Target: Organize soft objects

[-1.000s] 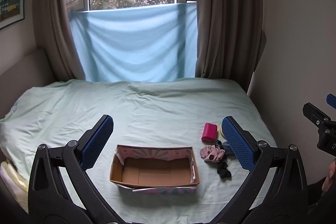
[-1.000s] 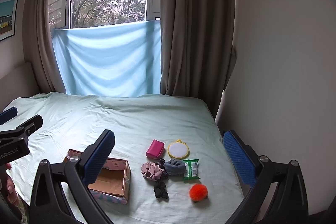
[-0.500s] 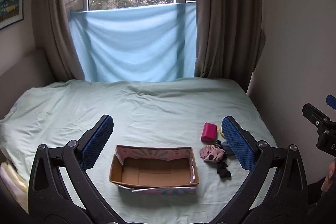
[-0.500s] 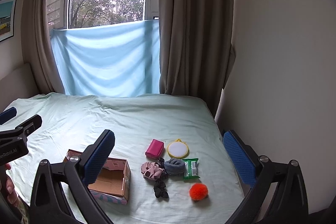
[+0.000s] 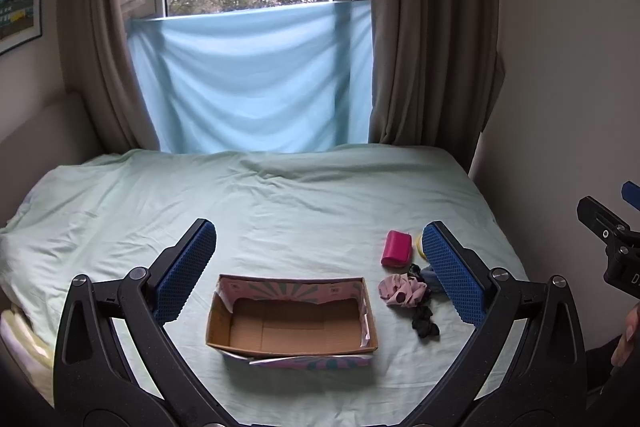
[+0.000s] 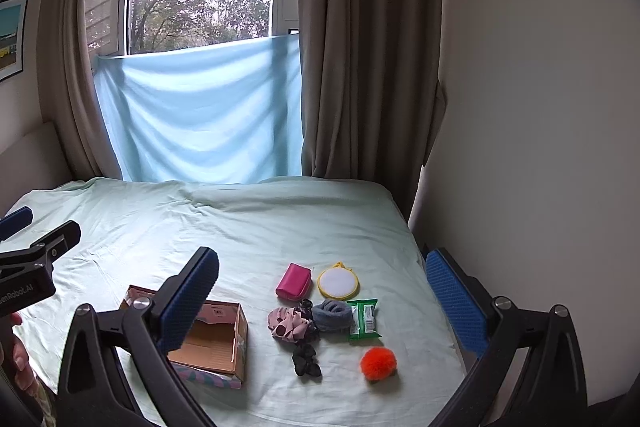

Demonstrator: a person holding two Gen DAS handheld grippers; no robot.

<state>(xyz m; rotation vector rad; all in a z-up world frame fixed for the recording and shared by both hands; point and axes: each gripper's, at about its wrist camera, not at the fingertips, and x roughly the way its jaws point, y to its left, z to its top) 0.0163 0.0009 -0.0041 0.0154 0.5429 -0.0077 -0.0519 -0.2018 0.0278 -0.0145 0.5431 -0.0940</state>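
An empty open cardboard box (image 5: 294, 325) sits on the pale green bed; it also shows in the right wrist view (image 6: 218, 337). To its right lie a pink scrunchie (image 6: 289, 323), a black scrunchie (image 6: 306, 360), a grey scrunchie (image 6: 332, 315), an orange pom-pom (image 6: 378, 362), a magenta pouch (image 6: 293, 281), a yellow round mirror (image 6: 338, 280) and a green wipes pack (image 6: 363, 319). My left gripper (image 5: 320, 277) is open and empty, held above the box. My right gripper (image 6: 322, 301) is open and empty, above the pile.
The bed (image 5: 280, 195) runs back to a window with a blue cloth (image 5: 256, 79) and brown curtains (image 5: 424, 27). A wall (image 6: 540, 107) borders the bed's right edge. The right gripper's body shows at the left view's right edge (image 5: 612, 247).
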